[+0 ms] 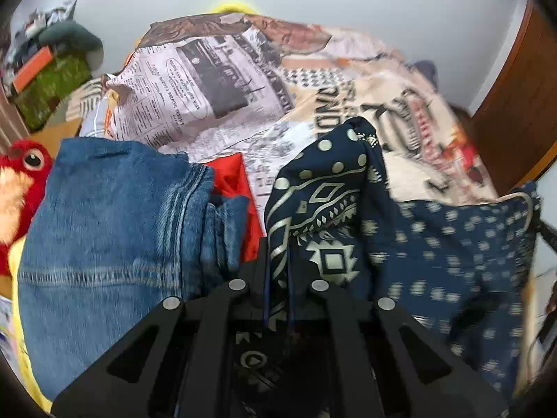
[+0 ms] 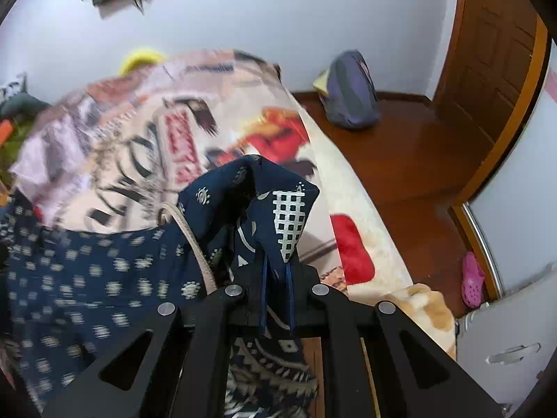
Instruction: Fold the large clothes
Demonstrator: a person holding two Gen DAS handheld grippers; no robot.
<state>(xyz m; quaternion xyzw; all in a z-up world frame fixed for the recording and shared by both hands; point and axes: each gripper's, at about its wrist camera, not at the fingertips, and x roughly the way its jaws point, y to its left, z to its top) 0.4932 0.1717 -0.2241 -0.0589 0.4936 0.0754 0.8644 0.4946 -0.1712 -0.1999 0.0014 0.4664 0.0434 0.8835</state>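
A large navy garment with cream geometric print hangs stretched between my two grippers above a bed. My left gripper is shut on one bunched corner of it. My right gripper is shut on another corner, and the rest of the garment spreads away to the left with a beige trim edge. The cloth hides both grippers' fingertips.
The bed carries a newspaper-print cover. Blue jeans and a red cloth lie on it, beside a red plush toy. A bag sits on the wooden floor near a door, and a pink shoe lies by a white cabinet.
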